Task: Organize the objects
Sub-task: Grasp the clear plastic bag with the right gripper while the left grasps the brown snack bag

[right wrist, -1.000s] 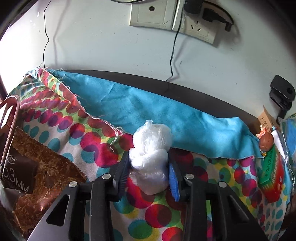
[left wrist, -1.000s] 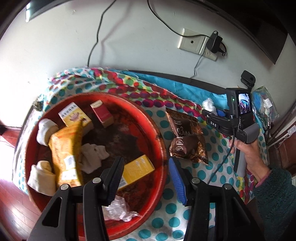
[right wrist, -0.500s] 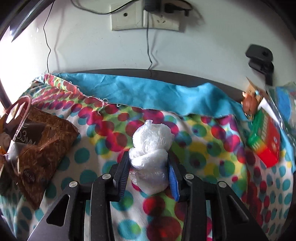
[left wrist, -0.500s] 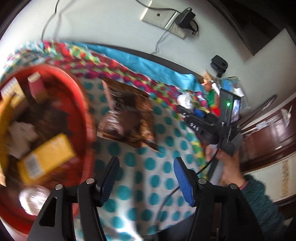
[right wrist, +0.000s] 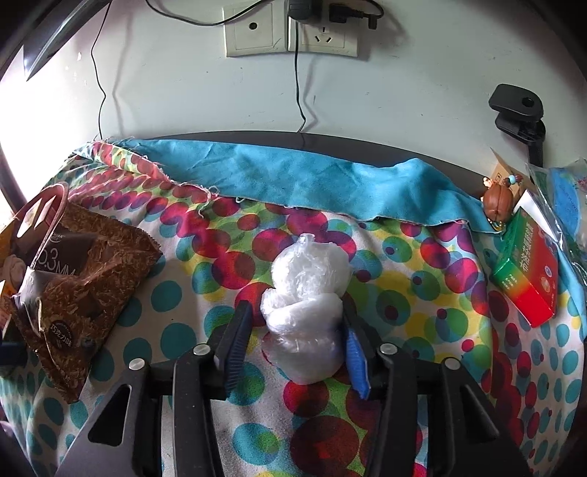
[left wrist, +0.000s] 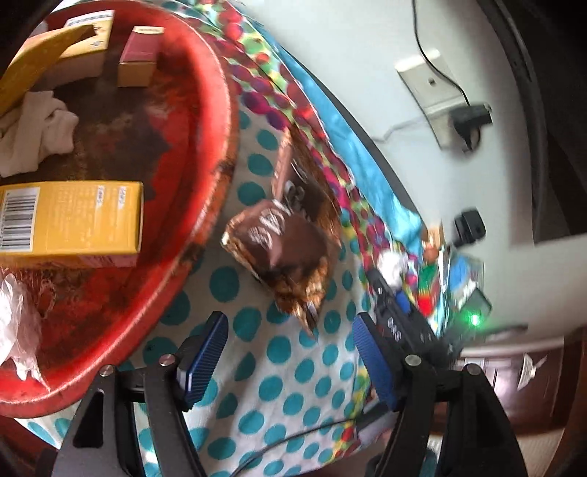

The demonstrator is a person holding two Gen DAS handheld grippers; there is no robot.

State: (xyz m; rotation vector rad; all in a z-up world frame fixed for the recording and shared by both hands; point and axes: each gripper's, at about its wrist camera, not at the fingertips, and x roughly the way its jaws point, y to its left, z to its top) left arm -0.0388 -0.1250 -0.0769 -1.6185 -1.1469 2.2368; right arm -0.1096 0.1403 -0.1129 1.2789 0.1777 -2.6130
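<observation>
My left gripper (left wrist: pixel 290 330) hangs over the dotted cloth with its jaws opening wide and nothing between them. Just ahead of it lies a brown chocolate packet (left wrist: pixel 282 242), beside the red basin (left wrist: pixel 216 110). The basin holds a yellow box (left wrist: pixel 73 216), other small boxes, white rags and a plastic scrap. My right gripper (right wrist: pixel 295 315) straddles a white crumpled plastic wad (right wrist: pixel 308 293) that rests on the cloth. Its jaws are opening, and a gap shows at the left pad. The brown packet (right wrist: pixel 69 279) shows at the right wrist view's left edge.
A green and red box (right wrist: pixel 528 271), a small brown figurine (right wrist: pixel 497 201) and a plastic bag sit at the table's right end. A blue cloth (right wrist: pixel 312 176) lies along the back edge under wall sockets (right wrist: pixel 290 35) with cables. Wooden furniture stands beyond the table.
My left gripper swung off the basin, rolled and sank toward the brown packet while its jaws widened. My right gripper's jaws loosened from the plastic wad, which stays on the cloth.
</observation>
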